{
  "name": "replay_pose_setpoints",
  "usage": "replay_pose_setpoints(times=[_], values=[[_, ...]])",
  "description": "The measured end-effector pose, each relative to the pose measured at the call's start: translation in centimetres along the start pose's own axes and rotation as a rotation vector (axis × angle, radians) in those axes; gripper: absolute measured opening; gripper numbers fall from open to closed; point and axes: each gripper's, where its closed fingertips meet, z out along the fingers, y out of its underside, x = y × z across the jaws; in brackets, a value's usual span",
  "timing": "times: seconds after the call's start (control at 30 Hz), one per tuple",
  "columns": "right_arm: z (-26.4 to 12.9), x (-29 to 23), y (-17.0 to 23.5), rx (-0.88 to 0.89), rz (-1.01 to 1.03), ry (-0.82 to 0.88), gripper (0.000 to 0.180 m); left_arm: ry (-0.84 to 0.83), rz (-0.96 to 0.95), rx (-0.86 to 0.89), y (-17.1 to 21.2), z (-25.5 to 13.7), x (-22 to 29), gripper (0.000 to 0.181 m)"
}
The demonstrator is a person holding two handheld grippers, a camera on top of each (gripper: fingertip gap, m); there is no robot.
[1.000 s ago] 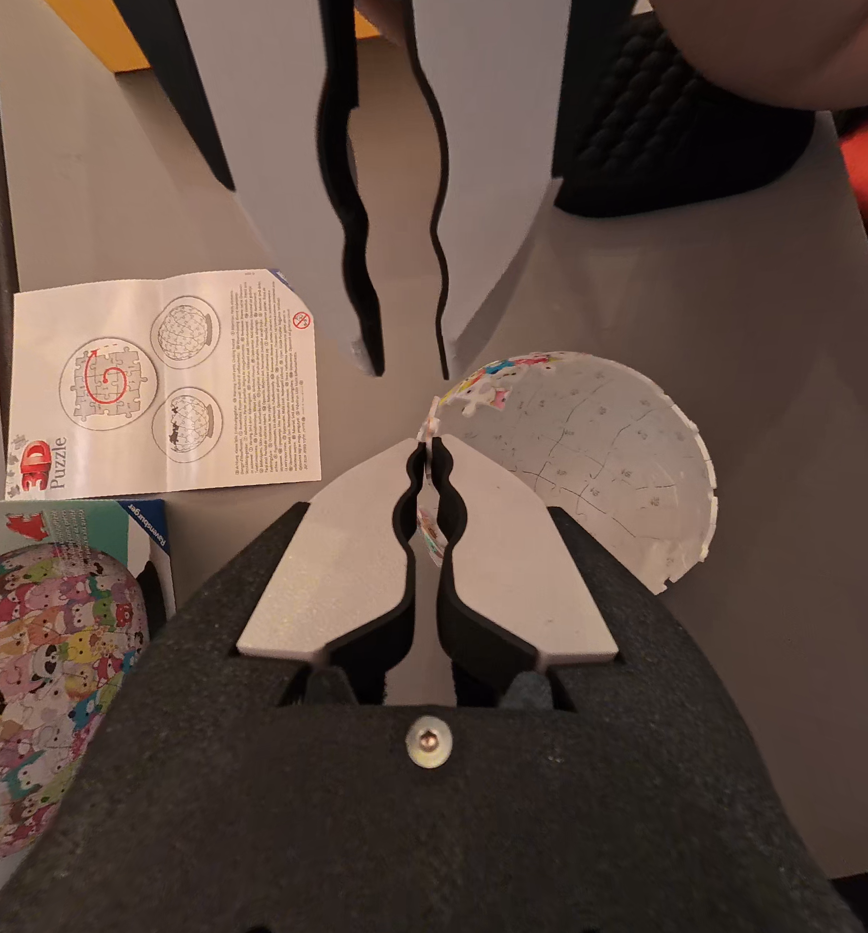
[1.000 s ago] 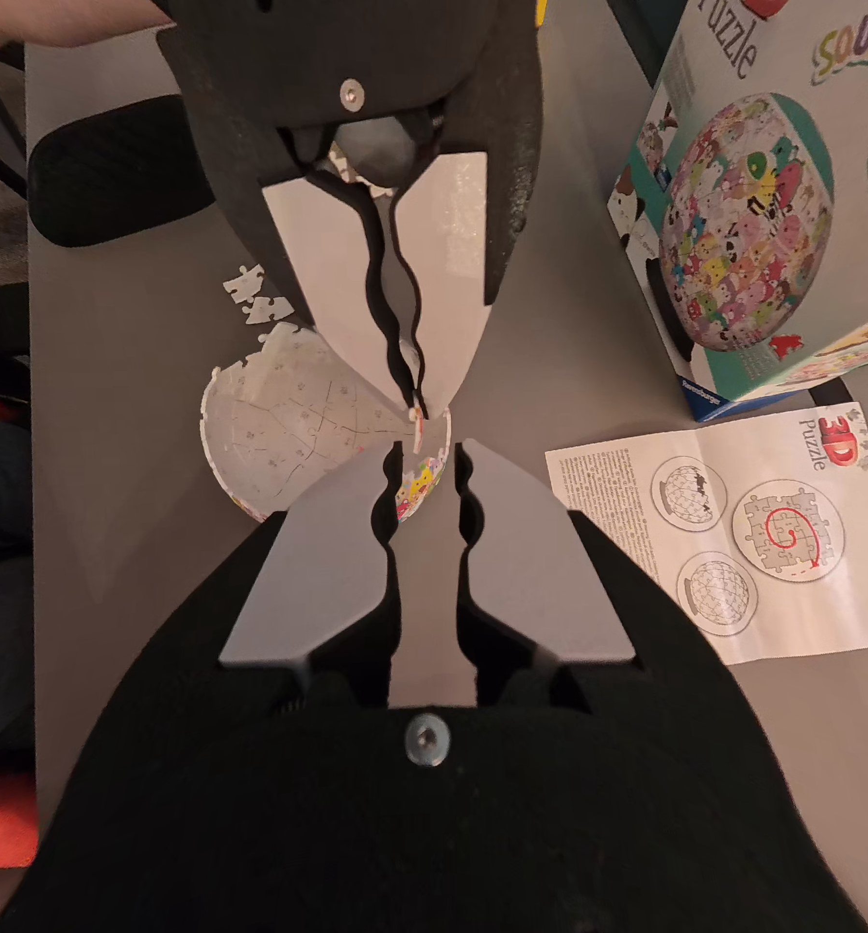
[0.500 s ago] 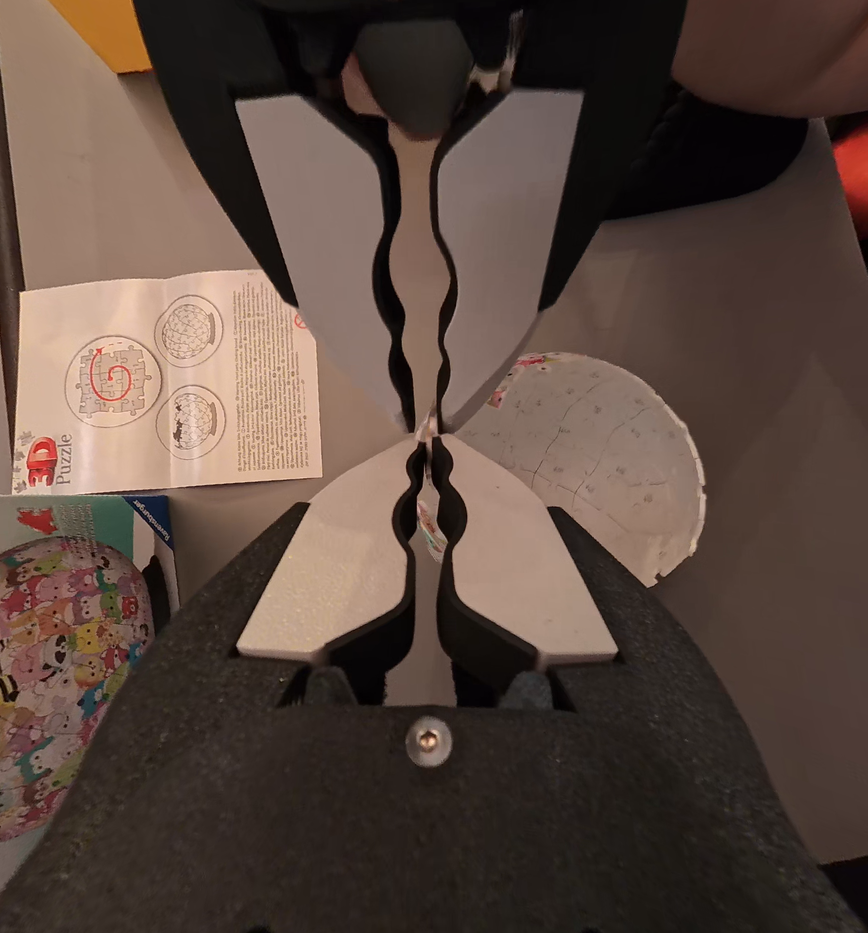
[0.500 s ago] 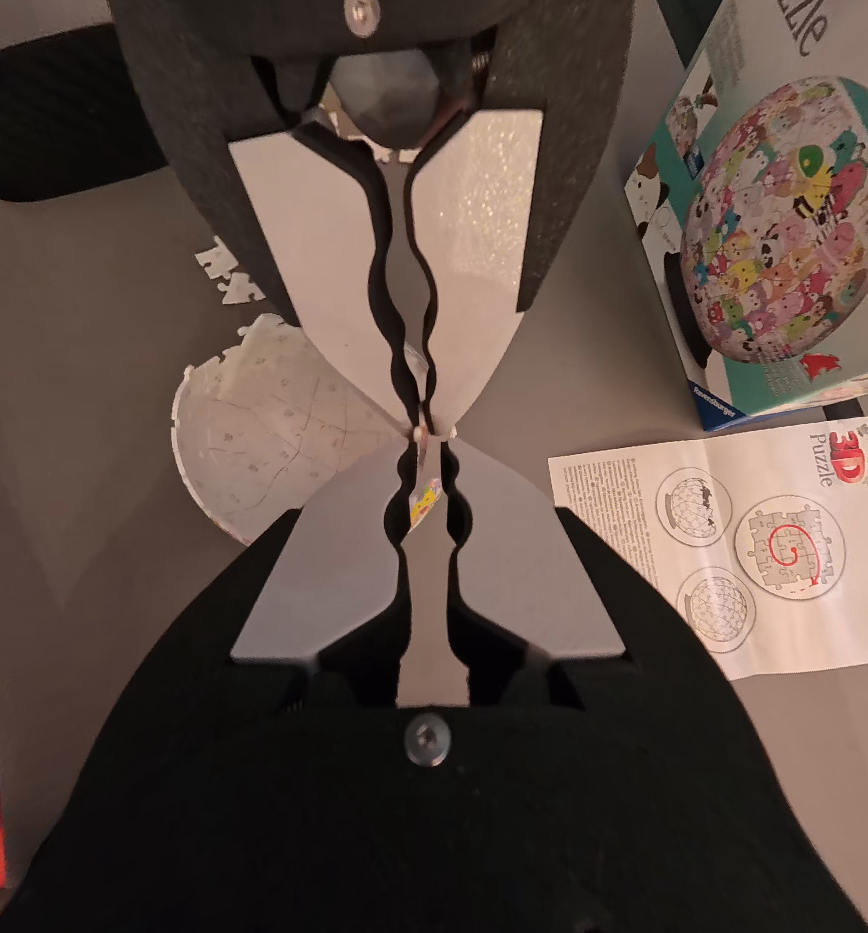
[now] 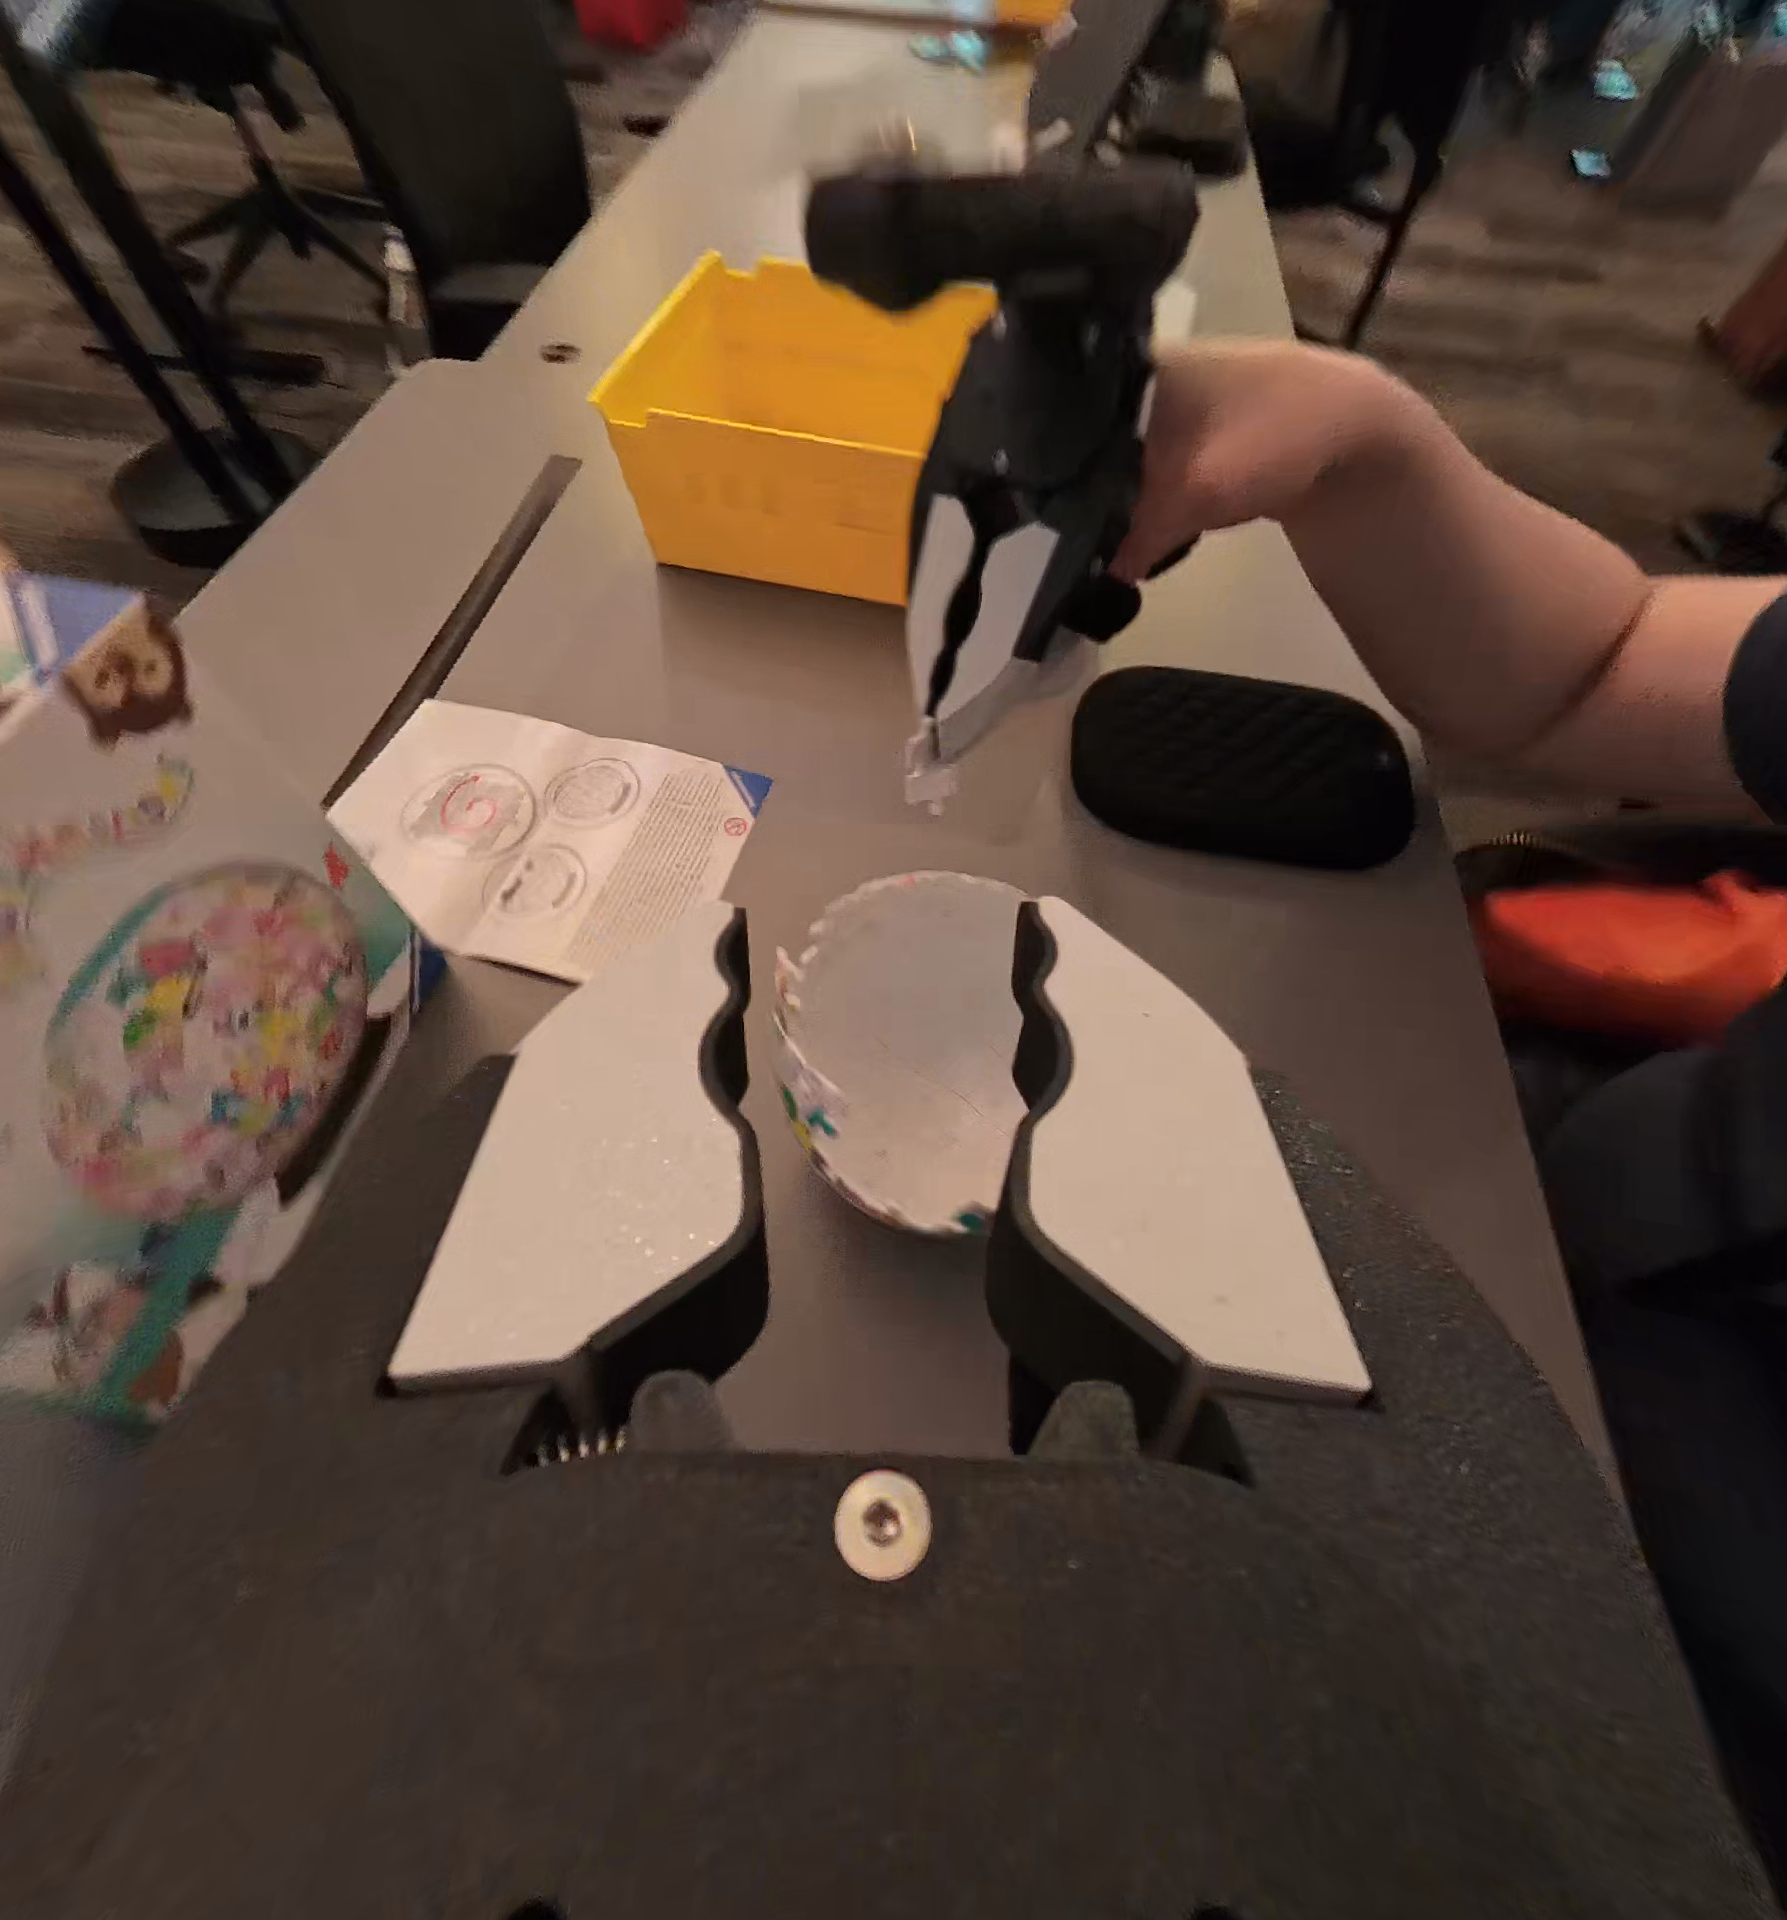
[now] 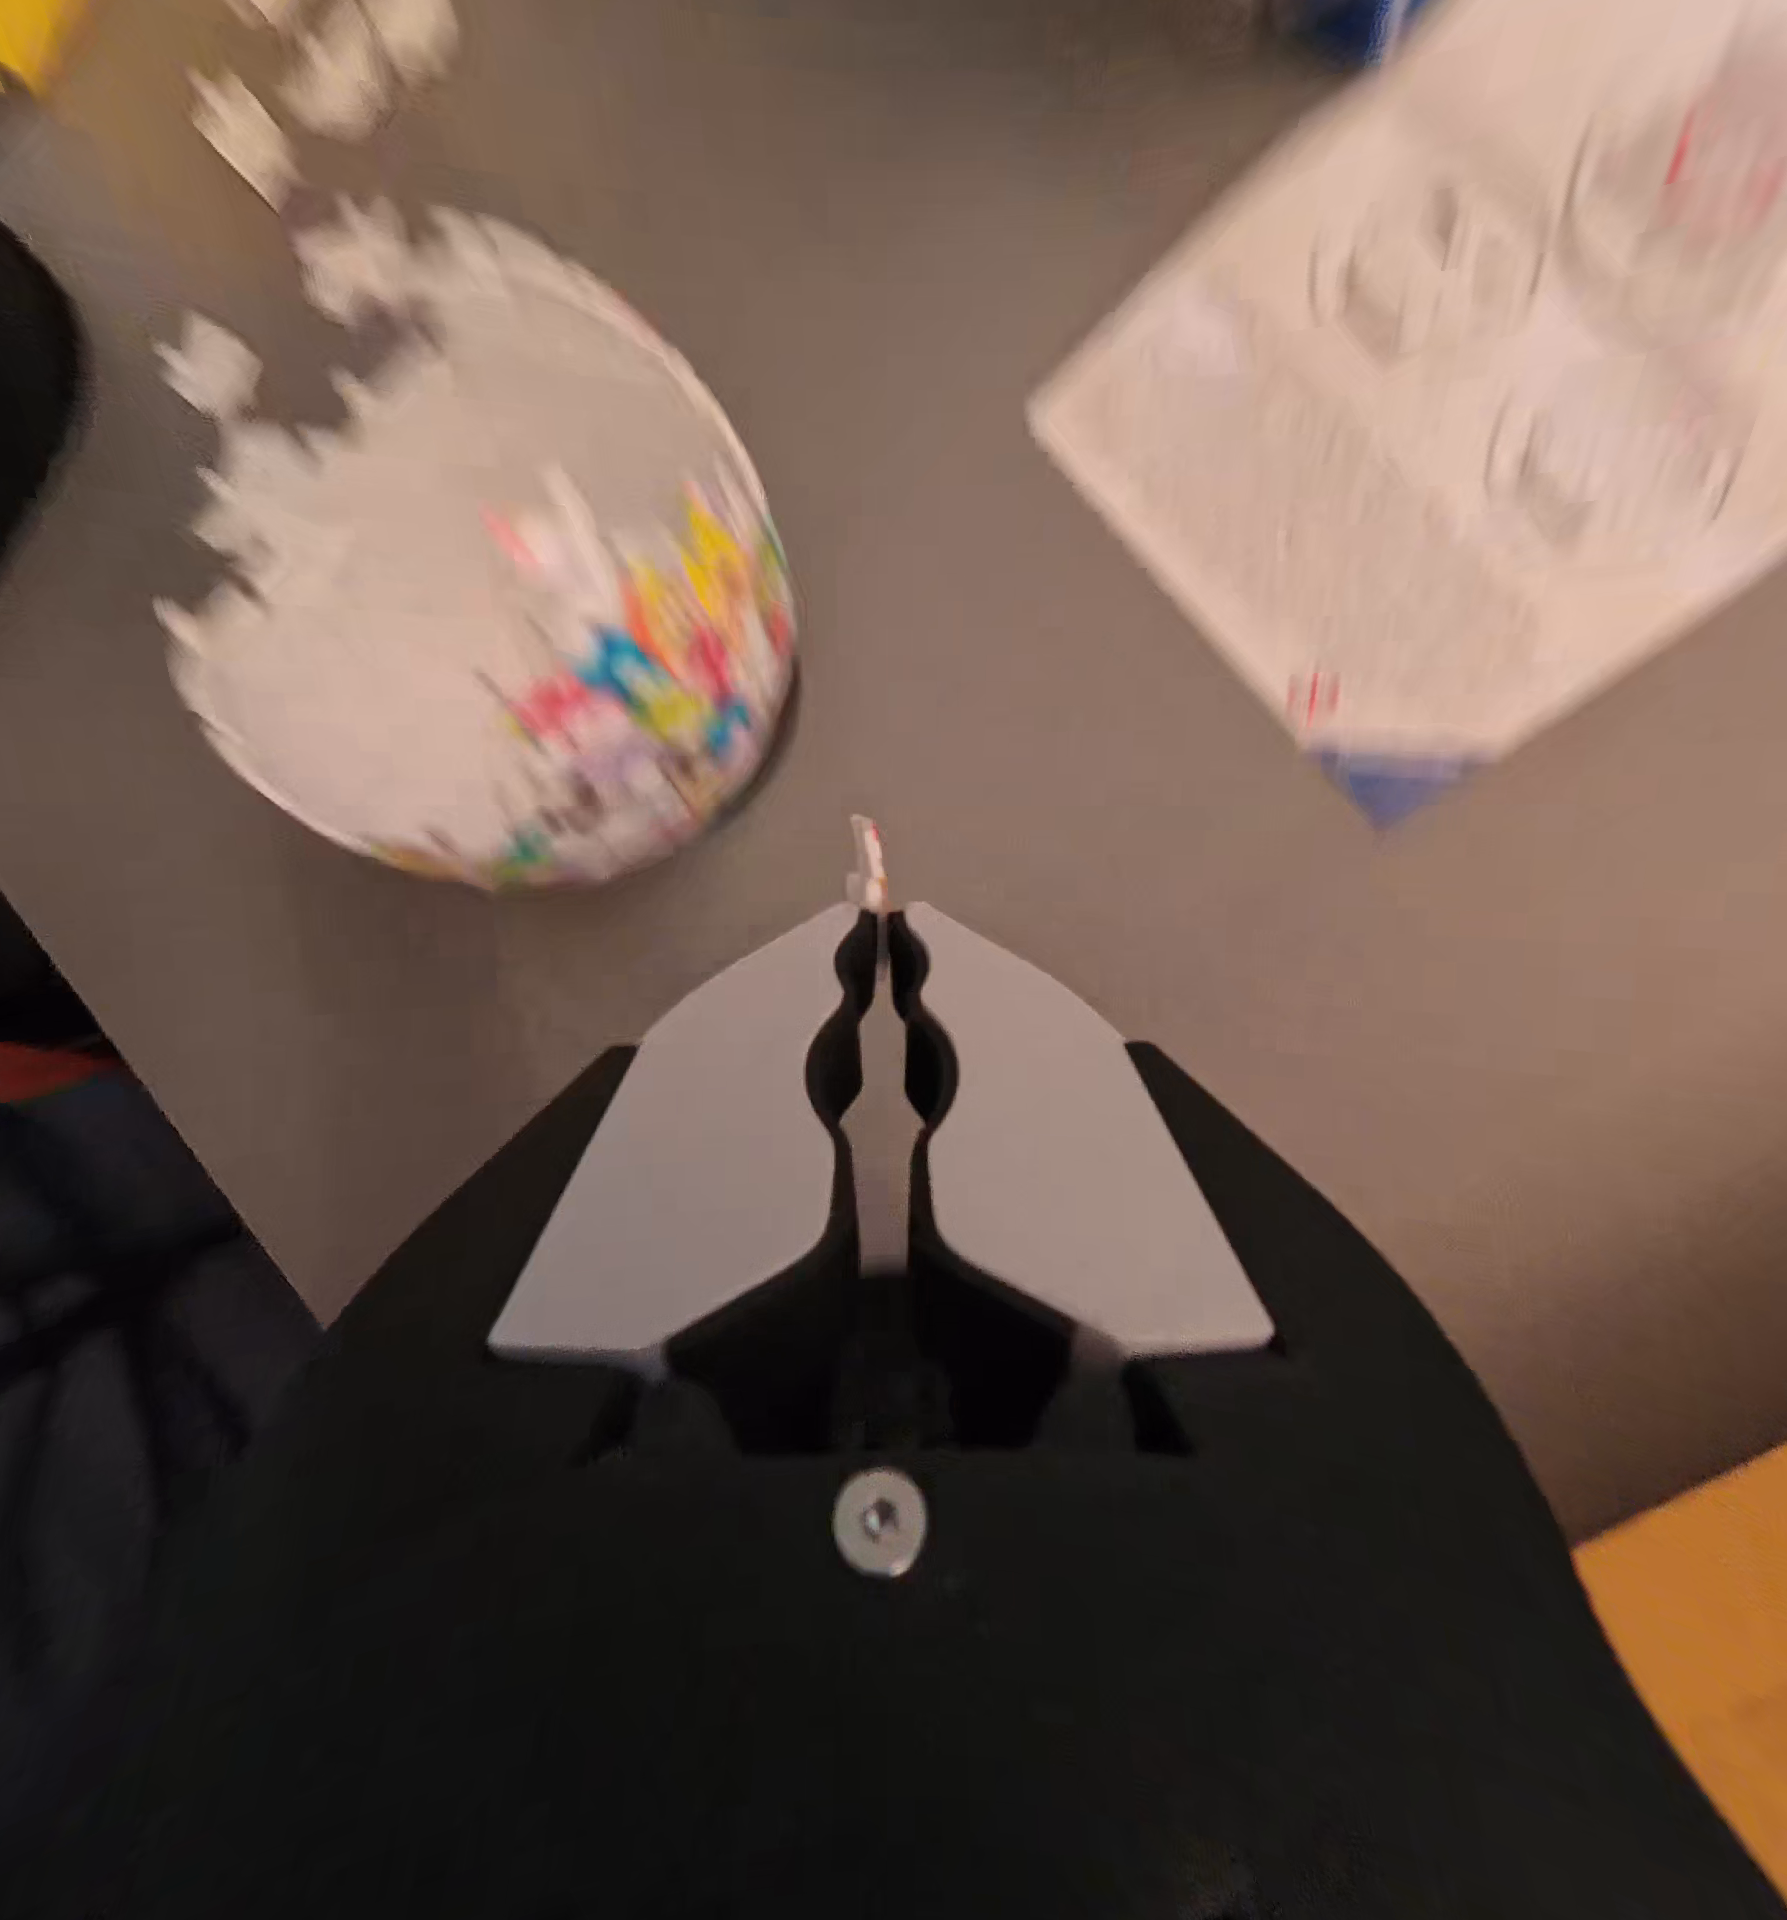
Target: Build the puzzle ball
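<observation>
Right gripper (image 6: 876,906) pinches a puzzle piece (image 6: 865,860); left gripper (image 5: 878,956) gapes wide around the half-ball (image 5: 904,1049)

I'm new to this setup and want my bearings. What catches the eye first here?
The half-built puzzle ball, an open white shell, sits on the grey table between the open jaws of the left gripper. Beyond it, the right gripper pinches a small puzzle piece. A yellow bin stands behind.
</observation>
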Motion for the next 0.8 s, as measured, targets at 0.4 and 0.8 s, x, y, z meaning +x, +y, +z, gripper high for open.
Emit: replay_pose_setpoints(times=[0.4, 0.8], values=[[4.6, 0.9, 6.7, 0.006, 0.094, -0.219, 0.004, -0.143, -0.043, 0.107, 10.5, 0.3, 6.9, 0.071], [-0.6, -0.6, -1.3, 0.418, -0.419, 0.021, 0.028, -0.204, -0.096, 0.066, 13.2, 2.1, 6.1, 0.076]])
